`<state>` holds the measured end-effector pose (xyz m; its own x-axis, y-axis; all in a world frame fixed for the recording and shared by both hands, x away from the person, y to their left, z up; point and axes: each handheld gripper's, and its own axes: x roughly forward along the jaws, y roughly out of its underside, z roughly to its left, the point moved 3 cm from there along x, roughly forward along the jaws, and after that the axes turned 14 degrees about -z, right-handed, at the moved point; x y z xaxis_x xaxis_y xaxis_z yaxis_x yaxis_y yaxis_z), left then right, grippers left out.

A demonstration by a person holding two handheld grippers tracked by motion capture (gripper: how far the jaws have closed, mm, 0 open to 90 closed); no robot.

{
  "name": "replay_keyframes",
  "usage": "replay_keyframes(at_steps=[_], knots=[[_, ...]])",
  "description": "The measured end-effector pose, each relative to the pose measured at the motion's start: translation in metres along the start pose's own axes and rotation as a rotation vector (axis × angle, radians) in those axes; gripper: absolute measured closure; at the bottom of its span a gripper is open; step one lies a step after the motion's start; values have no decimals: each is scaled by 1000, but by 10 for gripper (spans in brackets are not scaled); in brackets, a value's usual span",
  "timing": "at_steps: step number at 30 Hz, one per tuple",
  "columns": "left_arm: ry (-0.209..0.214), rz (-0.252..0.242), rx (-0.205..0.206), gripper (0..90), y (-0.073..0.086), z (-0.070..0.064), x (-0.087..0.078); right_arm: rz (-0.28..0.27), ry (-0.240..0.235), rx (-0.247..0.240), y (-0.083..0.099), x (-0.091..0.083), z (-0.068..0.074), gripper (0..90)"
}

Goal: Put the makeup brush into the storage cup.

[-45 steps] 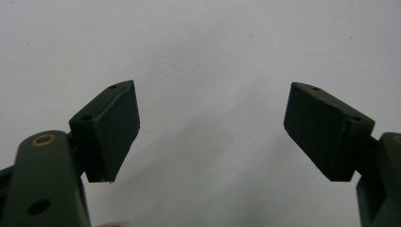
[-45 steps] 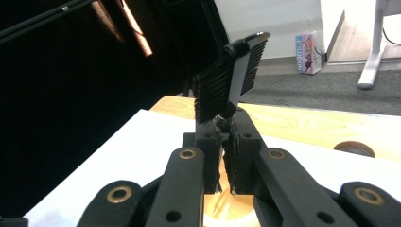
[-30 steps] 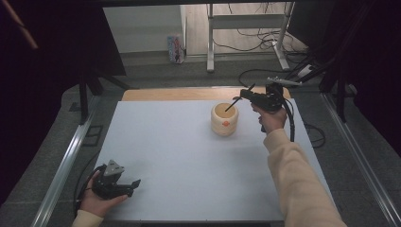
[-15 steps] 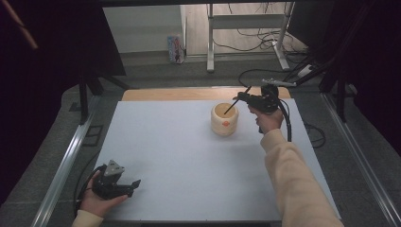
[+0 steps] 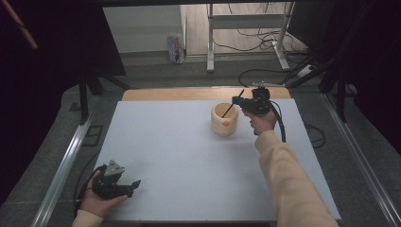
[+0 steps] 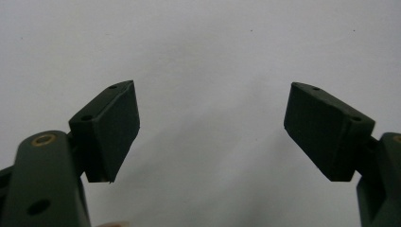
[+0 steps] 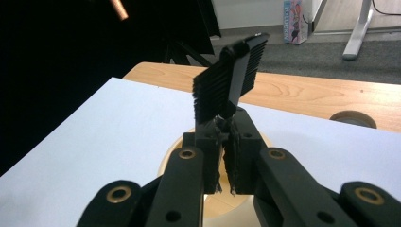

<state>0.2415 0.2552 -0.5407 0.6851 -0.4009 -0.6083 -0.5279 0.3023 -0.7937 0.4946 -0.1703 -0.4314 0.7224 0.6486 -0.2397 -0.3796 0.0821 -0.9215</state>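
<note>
At the table's far side, toward 1 o'clock on the white mat (image 5: 189,156), a cream round container (image 5: 224,120) stands upright with an orange mark on its near wall. The right gripper (image 5: 239,100) is held at its 3 o'clock side, jaws clamped together on a black comb (image 7: 231,80). In the right gripper view the comb rises from the jaws, teeth facing left, above the container's rim. In the high view its dark, thin length slants down into the container's mouth. The left gripper (image 5: 134,186) sits at 7 o'clock near the mat's front edge, held in the left hand (image 5: 97,201); its jaws stand wide apart with only bare mat between them.
</note>
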Motion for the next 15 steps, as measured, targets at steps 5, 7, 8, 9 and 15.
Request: replay_keyframes(at_steps=[5,7,8,9,15], knots=[[1,-1,0,194,0,0,0,10,-8,-3,2,2,1,846],[-1,-1,-5,194,0,0,0,7,-9,-3,2,2,1,846],[-1,-1,-5,194,0,0,0,7,-11,-2,2,2,1,845],[0,1,-2,193,0,0,0,8,-15,0,2,2,1,842],[3,8,10,193,0,0,-1,10,-1,-23,3,0,4,379]])
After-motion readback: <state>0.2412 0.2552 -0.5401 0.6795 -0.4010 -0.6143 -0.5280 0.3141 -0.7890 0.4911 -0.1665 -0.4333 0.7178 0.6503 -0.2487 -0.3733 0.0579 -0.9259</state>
